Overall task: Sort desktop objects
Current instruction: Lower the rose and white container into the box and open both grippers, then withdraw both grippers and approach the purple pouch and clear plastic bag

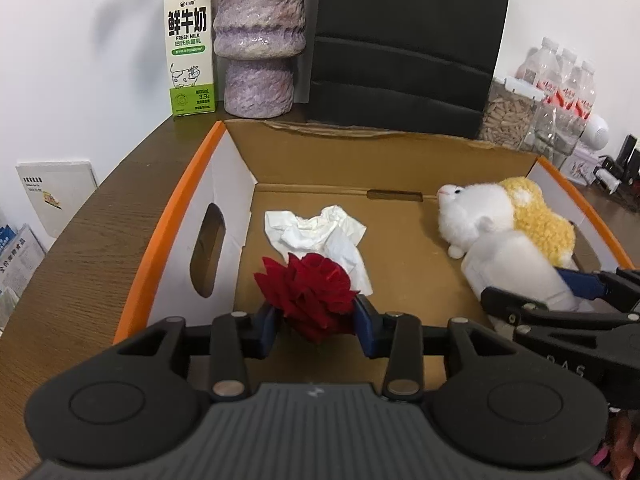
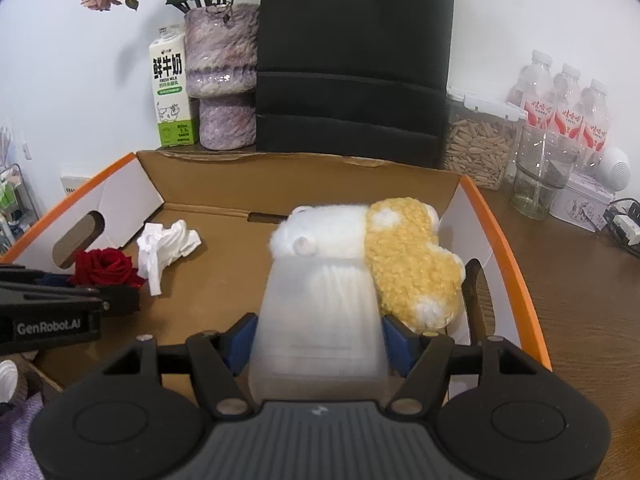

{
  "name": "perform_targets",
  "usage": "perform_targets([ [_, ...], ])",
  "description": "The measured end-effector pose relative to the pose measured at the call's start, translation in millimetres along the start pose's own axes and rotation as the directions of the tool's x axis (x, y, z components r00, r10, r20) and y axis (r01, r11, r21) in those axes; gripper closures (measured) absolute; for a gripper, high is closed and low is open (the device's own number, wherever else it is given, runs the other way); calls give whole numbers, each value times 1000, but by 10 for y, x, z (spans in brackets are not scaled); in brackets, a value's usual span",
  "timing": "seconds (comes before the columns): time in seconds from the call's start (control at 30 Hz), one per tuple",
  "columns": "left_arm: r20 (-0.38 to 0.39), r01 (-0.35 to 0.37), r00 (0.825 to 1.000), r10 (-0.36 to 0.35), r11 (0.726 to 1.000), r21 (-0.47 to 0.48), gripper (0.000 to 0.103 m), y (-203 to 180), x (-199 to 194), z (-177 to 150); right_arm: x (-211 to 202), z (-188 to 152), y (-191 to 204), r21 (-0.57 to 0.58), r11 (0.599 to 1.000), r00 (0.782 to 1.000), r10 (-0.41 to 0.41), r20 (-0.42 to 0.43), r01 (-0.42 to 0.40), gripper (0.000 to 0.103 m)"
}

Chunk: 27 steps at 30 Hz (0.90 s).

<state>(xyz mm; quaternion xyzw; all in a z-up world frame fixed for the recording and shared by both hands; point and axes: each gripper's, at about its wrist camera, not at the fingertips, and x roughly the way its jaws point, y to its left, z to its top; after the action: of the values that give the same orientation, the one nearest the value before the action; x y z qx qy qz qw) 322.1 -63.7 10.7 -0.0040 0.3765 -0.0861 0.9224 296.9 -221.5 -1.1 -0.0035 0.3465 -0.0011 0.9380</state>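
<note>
Rose and bottle over the box

Rose [image 1: 310,296], red, sits between my left tongs [image 1: 316,326], whose blue pads touch its petals on both sides; it hangs low inside the cardboard box [image 1: 320,152]. My right tongs [image 2: 318,340] flank a frosted white bottle [image 2: 320,320], pads at its sides; I cannot tell if they press. Beyond it lie a white and yellow plush toy [image 2: 400,256] and crumpled tissue [image 1: 316,232]. I see a milk carton [image 1: 190,48] on the tabletop [image 1: 100,216] behind.
</note>
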Motion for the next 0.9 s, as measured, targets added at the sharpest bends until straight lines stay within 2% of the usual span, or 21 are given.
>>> perform_targets([
  [0.1, 37, 18, 999, -18, 1000, -3, 49, 0, -80, 25, -56, 14, -3, 1, 1000, 1000, 19, 12, -19, 18],
  [0.2, 69, 24, 997, -25, 1000, 15, 34, -39, -167, 53, -155, 26, 27, -26, 1000, 999, -2, 39, 3, 10],
  [0.3, 105, -2, 994, -2, 999, 43, 23, -98, -257, 64, -267, 37, 15, -36, 999, 998, -15, 63, 18, 1],
  [0.37, 139, -19, 990, 12, 998, 54, 13, -114, -348, 78, -359, 41, -9, -34, 999, 997, -11, 79, 14, 0],
  [0.4, 158, -21, 987, 13, 998, 54, 3, -116, -402, 86, -409, 40, -24, -33, 999, 996, -7, 86, 9, 0],
  [0.43, 176, -20, 984, 10, 998, 53, 0, -113, -448, 89, -453, 43, -38, -33, 999, 996, -2, 91, 5, 0],
  [0.57, 252, -27, 968, 14, 998, 50, 0, -107, -681, 98, -686, 52, -90, -29, 1000, 991, 10, 130, -6, 0],
  [0.9, 350, -8, 937, -11, 999, 53, 0, -34, -1262, -15, -1303, -129, -205, -25, 999, 973, 25, 229, -20, 0],
])
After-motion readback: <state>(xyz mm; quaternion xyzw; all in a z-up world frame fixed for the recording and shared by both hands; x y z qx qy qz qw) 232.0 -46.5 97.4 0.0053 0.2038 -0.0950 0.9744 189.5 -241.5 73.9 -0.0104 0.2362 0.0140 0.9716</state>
